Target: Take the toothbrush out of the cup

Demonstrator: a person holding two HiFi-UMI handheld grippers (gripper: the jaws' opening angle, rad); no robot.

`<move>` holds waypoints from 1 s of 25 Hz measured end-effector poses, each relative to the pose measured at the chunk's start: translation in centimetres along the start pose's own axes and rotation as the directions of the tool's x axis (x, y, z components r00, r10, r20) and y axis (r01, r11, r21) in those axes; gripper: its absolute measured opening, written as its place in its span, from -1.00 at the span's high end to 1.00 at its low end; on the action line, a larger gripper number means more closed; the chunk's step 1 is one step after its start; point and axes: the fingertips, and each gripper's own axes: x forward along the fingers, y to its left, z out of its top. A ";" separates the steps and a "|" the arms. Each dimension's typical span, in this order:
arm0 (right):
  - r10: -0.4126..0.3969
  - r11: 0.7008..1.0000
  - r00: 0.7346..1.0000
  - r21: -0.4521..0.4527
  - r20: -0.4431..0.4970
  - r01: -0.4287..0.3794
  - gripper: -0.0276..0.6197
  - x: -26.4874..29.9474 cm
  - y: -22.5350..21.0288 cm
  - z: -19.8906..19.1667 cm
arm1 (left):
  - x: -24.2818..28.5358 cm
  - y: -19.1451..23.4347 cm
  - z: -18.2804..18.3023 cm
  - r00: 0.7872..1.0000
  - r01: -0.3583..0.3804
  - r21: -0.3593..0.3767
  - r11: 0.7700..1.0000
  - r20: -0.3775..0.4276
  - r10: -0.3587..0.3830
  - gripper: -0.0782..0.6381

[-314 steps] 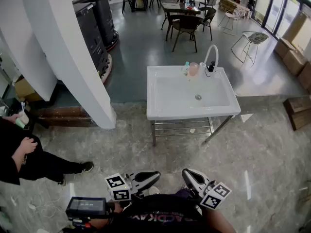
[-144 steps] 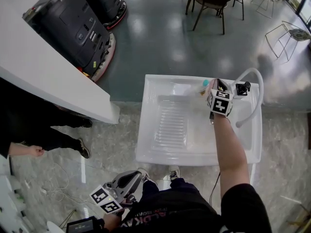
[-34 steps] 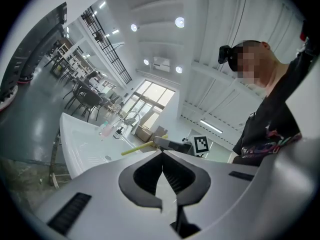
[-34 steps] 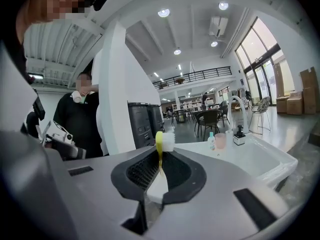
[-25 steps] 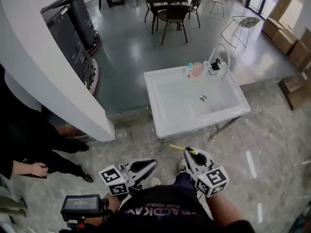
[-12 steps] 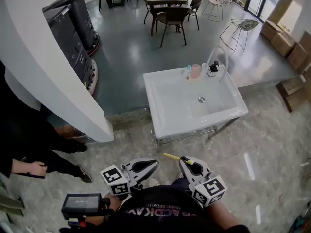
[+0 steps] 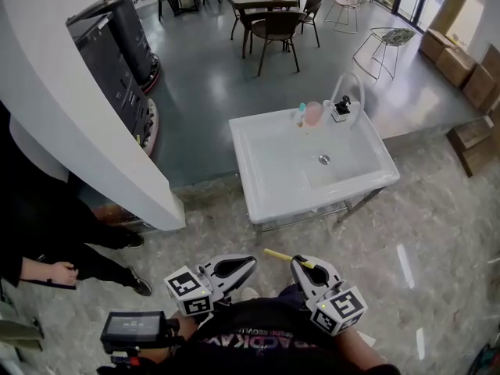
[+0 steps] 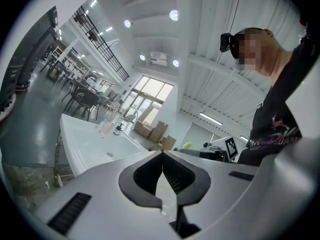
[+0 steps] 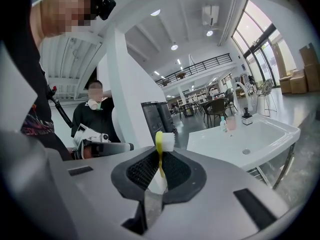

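One toothbrush [image 9: 159, 154] stands pinched between the jaws of the right tool [image 7: 303, 266], which are closed on its yellow handle. In the right gripper view the white bristle head pokes up just past the jaw tips. From the head view the handle sticks out sideways from those tips toward the left tool [image 7: 244, 262]. Both tools are held low and close to the person's body, side by side over the marble floor [image 7: 437, 233].

One pink cup [image 7: 313, 113] sits on the far rim of the white sink [image 7: 273, 166], well away from the toothbrush and both tools. One small bottle [image 7: 301, 114] with a teal cap stands just beside the cup, and one arched white faucet [image 7: 344, 84] is on its other side.

Of the two tools, the left has its jaws brought together with nothing between them. A second person [image 7: 31, 241] in dark clothes stands at the left.
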 end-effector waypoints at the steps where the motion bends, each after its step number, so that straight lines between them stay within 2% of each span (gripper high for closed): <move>1: 0.000 1.000 1.000 0.005 0.003 0.000 0.83 0.0 0.0 -0.1 | 0.0 0.0 -0.2 1.000 0.001 0.006 1.000 -0.003 -0.001 0.76; 8: 0.010 1.000 1.000 0.012 -0.002 -0.010 0.83 -0.2 0.4 -0.5 | -0.5 -0.3 -0.5 1.000 -0.014 -0.041 0.999 0.002 0.014 0.76; 25: 0.024 1.000 1.000 0.014 0.010 -0.024 0.83 -1.0 0.5 -0.9 | -0.6 -1.3 -1.0 1.000 -0.020 -0.029 0.999 0.007 0.020 0.76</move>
